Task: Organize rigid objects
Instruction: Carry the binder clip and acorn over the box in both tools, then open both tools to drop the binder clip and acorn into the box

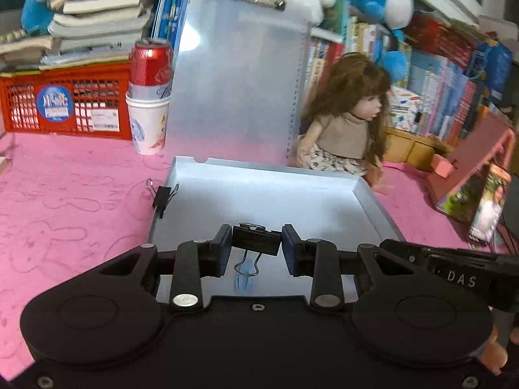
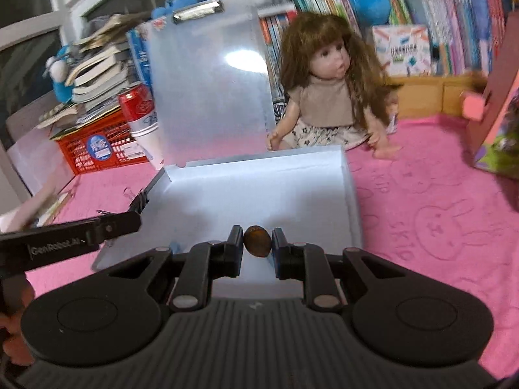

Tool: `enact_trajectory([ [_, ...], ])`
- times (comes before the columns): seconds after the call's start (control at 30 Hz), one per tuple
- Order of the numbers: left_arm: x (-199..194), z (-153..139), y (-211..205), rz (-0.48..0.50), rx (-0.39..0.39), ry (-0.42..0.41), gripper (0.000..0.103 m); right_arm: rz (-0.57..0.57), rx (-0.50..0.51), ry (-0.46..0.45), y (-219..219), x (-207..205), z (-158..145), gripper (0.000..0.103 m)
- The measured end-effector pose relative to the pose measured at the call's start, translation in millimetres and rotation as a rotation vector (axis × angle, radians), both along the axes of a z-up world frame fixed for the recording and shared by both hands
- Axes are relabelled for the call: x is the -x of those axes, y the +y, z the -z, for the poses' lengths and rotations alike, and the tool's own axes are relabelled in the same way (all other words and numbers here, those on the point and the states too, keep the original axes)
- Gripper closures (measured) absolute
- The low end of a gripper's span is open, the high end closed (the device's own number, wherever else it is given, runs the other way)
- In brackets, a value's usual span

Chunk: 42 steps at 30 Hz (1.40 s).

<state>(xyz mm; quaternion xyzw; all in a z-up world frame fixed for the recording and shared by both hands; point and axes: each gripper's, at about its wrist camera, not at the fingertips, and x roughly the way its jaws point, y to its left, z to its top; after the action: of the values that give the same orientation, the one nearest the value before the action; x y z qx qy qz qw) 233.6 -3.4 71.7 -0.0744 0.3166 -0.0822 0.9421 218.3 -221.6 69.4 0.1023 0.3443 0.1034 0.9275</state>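
Note:
A shallow white box (image 1: pixel 373 201) lies open on the pink cloth, its translucent lid (image 1: pixel 236 74) standing up behind it. My left gripper (image 1: pixel 256 243) is shut on a black binder clip (image 1: pixel 256 241), held above the box's near part with its wire handles hanging down. A second black binder clip (image 1: pixel 163 197) is clipped on the box's left wall. In the right wrist view my right gripper (image 2: pixel 258 243) is shut on a small brown oval object (image 2: pixel 258 241), also over the white box (image 2: pixel 352 194). The left gripper's body (image 2: pixel 81 233) reaches in from the left there.
A doll (image 1: pixel 347 120) sits behind the box at the right. A red can in a paper cup (image 1: pixel 149 97) and a red crate (image 1: pixel 65 100) under stacked books stand at the back left. A pink stand with a picture box (image 1: pixel 473 188) is at the right. Books and plush toys line the back.

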Motion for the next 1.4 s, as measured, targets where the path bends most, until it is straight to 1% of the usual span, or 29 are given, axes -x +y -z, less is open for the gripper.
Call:
enact_trajectory([
  [0.07,-20,6,-2,0.011,-0.004,0.026,0.071,0.003,0.023,0.022,3,-14,3,0.08],
  [0.13,-36,13,-3,0.014,-0.013,0.068,0.071,0.005,0.04,0.042,5,-25,6,0.08],
  [0.23,-58,26,-3,-0.004,-0.005,0.122,0.071,0.005,0.042,0.068,6,-39,11,0.08],
  [0.33,-71,35,-2,-0.02,0.014,0.144,0.071,0.007,0.041,0.1,6,-50,19,0.08],
  [0.37,-74,38,-3,-0.021,0.007,0.145,0.071,0.007,0.045,0.108,7,-52,22,0.08],
  [0.47,-75,43,-9,-0.005,-0.033,0.138,0.071,0.008,0.049,0.126,9,-55,31,0.08],
  [0.6,-73,51,-13,0.003,-0.057,0.147,0.071,0.007,0.057,0.138,10,-57,37,0.08],
  [0.97,-70,62,-13,-0.004,-0.064,0.157,0.071,0.003,0.082,0.147,12,-58,44,0.08],
  [1.23,-67,65,-14,-0.002,-0.074,0.132,0.071,0.001,0.086,0.14,13,-58,46,0.08],
  [1.27,-67,64,-15,0.002,-0.08,0.124,0.071,-0.001,0.082,0.135,13,-57,46,0.078],
  [1.3,-65,63,-16,0.007,-0.088,0.11,0.071,0.002,0.078,0.129,12,-57,45,0.073],
  [1.33,-62,61,-16,0.01,-0.094,0.096,0.07,0.006,0.072,0.123,11,-56,45,0.073],
  [1.37,-61,59,-16,0.01,-0.097,0.083,0.069,0.01,0.066,0.118,10,-55,44,0.059],
  [1.4,-58,57,-16,0.013,-0.097,0.069,0.063,0.01,0.059,0.112,9,-53,43,0.053],
])
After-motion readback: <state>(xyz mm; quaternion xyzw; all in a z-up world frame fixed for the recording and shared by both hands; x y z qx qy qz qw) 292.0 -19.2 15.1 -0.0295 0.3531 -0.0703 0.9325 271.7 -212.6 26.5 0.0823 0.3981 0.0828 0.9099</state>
